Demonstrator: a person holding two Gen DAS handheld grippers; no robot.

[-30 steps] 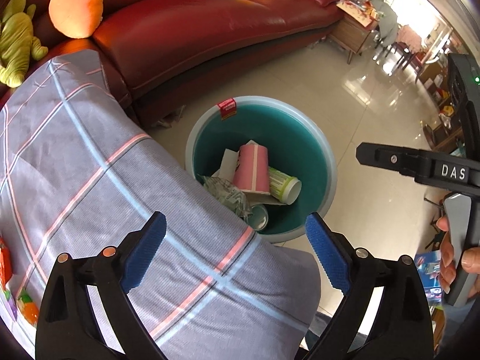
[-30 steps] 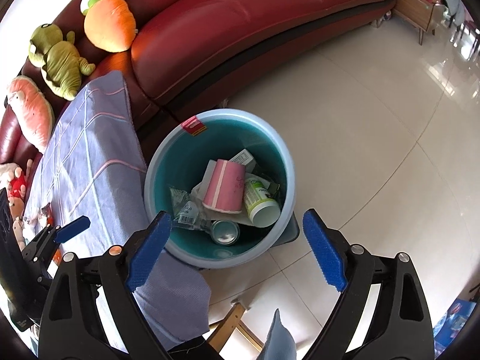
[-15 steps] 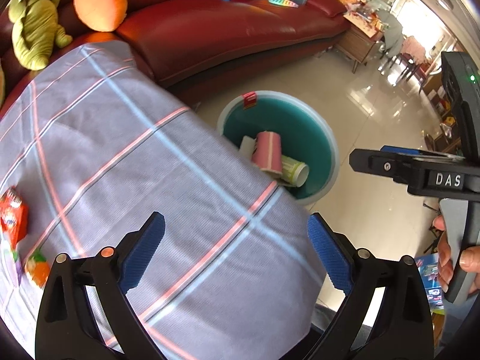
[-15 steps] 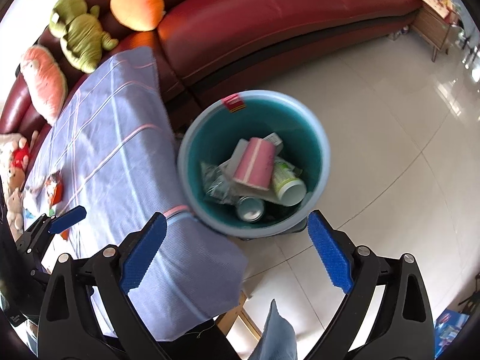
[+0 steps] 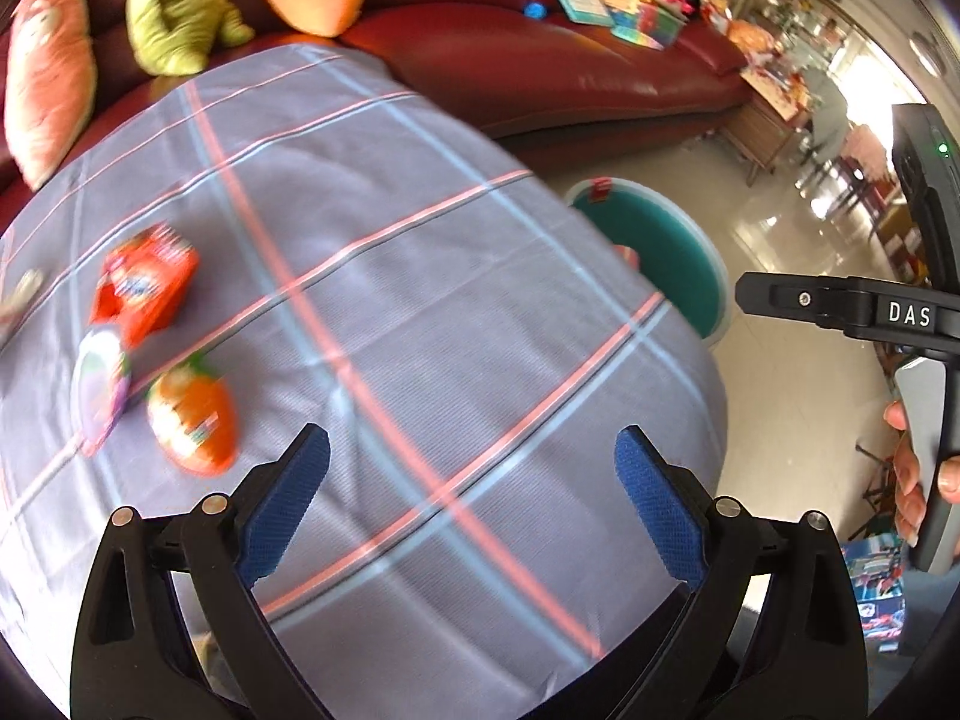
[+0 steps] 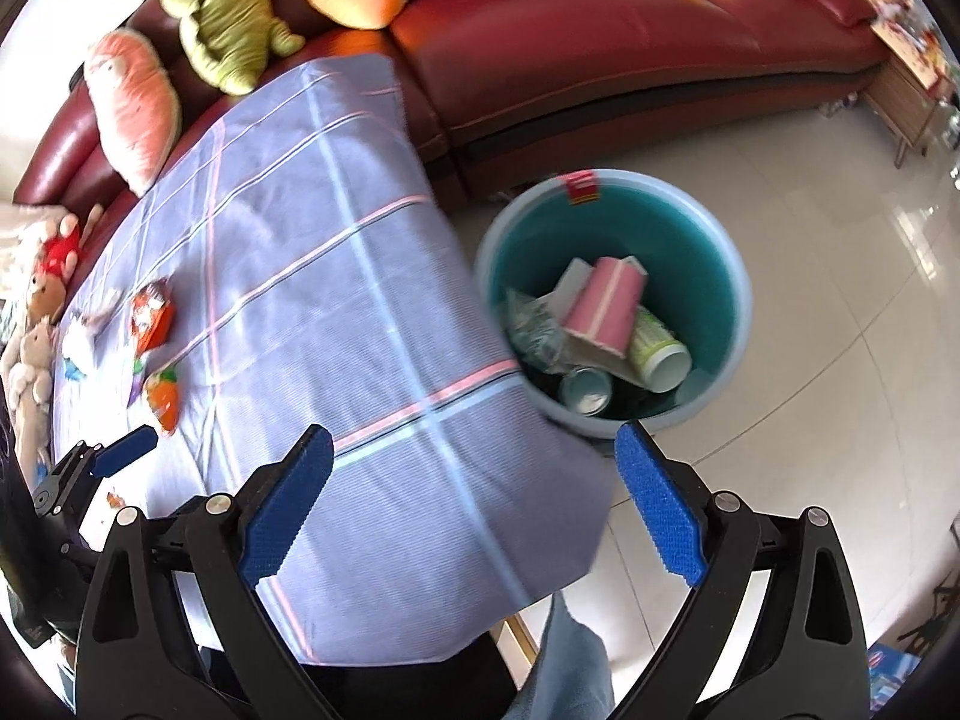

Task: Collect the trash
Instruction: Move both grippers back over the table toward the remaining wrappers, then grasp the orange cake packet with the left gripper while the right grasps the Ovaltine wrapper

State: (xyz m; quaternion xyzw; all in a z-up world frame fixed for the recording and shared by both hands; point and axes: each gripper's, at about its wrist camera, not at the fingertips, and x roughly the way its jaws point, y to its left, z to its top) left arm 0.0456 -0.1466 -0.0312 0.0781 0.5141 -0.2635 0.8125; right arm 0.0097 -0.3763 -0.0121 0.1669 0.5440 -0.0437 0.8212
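Both grippers hang wide open, empty. The orange carrot-shaped packet [image 5: 192, 420] lies on the tablecloth [image 5: 420, 312], left of the left gripper [image 5: 471, 498] (the nearer one); bin [image 6: 729, 276] far right.

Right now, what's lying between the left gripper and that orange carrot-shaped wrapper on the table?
Only bare checked tablecloth separates the left gripper from the carrot-shaped wrapper, per the left wrist view.
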